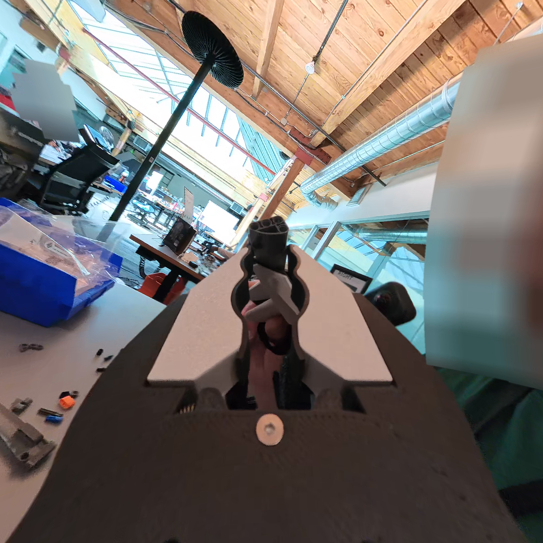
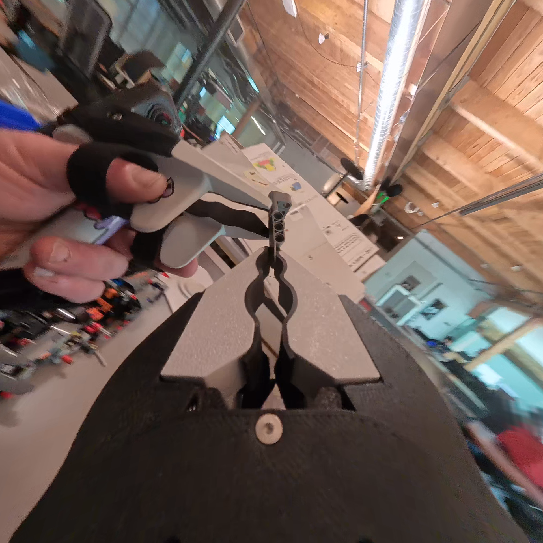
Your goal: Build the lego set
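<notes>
A dark grey Lego beam with round holes [image 1: 268, 232] is held up in the air between both grippers. My left gripper [image 1: 269, 253] is shut on it, and the beam's end sticks out past the tips. In the right wrist view the beam [image 2: 278, 219] stands upright. My right gripper [image 2: 273, 259] is shut on its lower end. The left gripper [image 2: 268, 221] comes in from the left, held by a hand [image 2: 44, 205], and clamps the beam's side. The right gripper's grey fingers [image 1: 276, 289] show through the gap below the left jaws.
A blue bin [image 1: 38, 288] with a clear plastic bag stands at the left on the white table [image 1: 117, 317]. Loose small pieces [image 1: 66, 402] and a grey assembly [image 1: 22, 439] lie near its edge. Instruction sheets [image 2: 296, 188] and scattered parts [image 2: 97, 311] lie beyond. My left and right fingertips are right by each other.
</notes>
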{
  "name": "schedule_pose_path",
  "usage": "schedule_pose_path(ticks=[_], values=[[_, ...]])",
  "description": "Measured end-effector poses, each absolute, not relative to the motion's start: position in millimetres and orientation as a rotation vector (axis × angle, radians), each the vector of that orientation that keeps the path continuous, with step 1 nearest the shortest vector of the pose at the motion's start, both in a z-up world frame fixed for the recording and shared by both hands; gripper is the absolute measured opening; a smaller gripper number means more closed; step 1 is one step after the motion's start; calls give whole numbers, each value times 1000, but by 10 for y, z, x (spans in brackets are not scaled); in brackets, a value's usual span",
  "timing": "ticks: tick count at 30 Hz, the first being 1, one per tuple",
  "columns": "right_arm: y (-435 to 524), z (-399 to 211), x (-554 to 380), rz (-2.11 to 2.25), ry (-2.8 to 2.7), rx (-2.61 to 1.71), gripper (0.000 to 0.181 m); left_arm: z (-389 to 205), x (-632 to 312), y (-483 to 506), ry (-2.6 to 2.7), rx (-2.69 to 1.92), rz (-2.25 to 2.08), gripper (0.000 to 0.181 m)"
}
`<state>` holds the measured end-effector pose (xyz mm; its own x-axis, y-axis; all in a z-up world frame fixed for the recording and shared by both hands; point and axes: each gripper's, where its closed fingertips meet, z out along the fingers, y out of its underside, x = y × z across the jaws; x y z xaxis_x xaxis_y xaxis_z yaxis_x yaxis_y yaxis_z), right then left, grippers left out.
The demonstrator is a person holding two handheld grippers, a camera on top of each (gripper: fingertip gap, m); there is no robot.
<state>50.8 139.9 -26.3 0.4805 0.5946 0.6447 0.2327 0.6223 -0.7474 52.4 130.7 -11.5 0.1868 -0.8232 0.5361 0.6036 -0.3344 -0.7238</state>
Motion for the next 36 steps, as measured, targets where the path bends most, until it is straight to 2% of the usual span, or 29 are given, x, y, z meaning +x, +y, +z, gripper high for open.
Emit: schedule_pose_path(ticks=[7, 15, 18, 22, 36], values=[[1336, -142, 545, 939, -951, -987, 0, -142, 399, 1259, 309, -1227, -1292, 23], [1229, -174, 524, 1607, -890, -988, 0, -173, 394, 1226, 446, -1227, -1100, 35], [1160, -273, 432, 1687, -939, -1015, 0, -168, 441, 1199, 479, -1216, -1099, 33], [1060, -371, 321, 1692, -1012, -1037, 0, -156, 446, 1171, 481, -1186, -1112, 12], [1170, -426, 340, 1682, -919, -1081, 2, -210, 462, 1269, 428, -1217, -1103, 11]])
